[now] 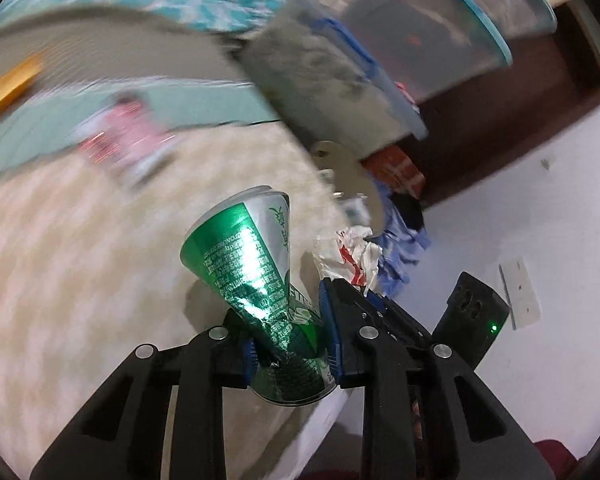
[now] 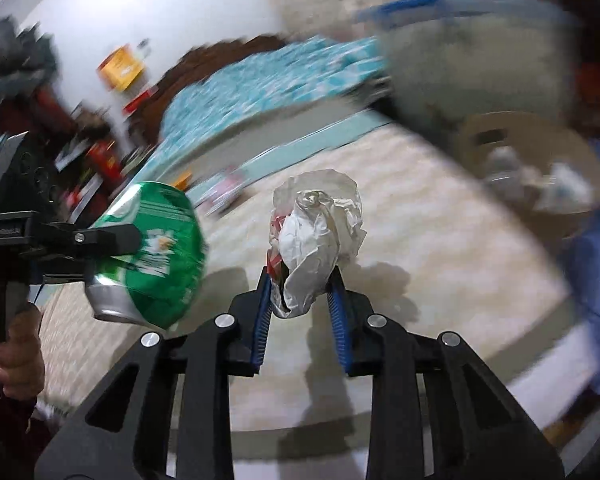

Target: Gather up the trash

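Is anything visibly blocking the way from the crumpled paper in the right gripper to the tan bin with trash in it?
Nothing visible does. The crumpled paper is clamped in the right gripper; between it and the tan bin lies only bare carpet, though blur hides detail.

**Two grippers, two pieces of trash in your hands**

You hold two grippers: the left gripper (image 1: 290, 344) and the right gripper (image 2: 300, 312). You have one green can (image 1: 256, 268) and one crumpled wad (image 2: 316, 240) of paper. One round bin (image 2: 540, 168) stands on the floor, with several pieces inside, too blurred to count. One clear tub (image 2: 460, 52) is in view. One red packet (image 1: 120, 136) lies on the floor.
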